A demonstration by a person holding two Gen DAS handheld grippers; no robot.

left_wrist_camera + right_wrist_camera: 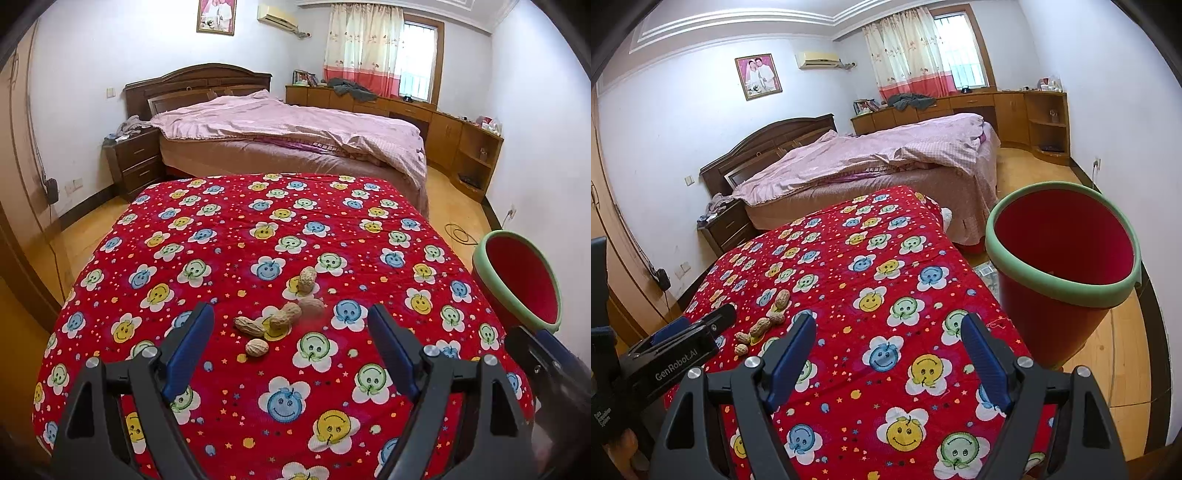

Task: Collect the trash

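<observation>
Several peanuts in their shells [284, 317] lie in a small cluster on a red smiley-flower cloth [221, 229] that covers a table. My left gripper [291, 325] is open and empty, just in front of the cluster. The peanuts also show in the right wrist view [764, 325], at the left. My right gripper [888, 332] is open and empty over the cloth [886, 266], to the right of the peanuts. The left gripper's body [676, 350] shows at the left there. A red bin with a green rim [1060, 266] stands on the floor beside the table's right edge; it also shows in the left wrist view [517, 277].
A bed with a pink cover [295, 129] stands behind the table. A dark nightstand [136, 158] is at its left. Wooden cabinets [461, 140] run along the far right wall. A cable [458, 232] lies on the wooden floor.
</observation>
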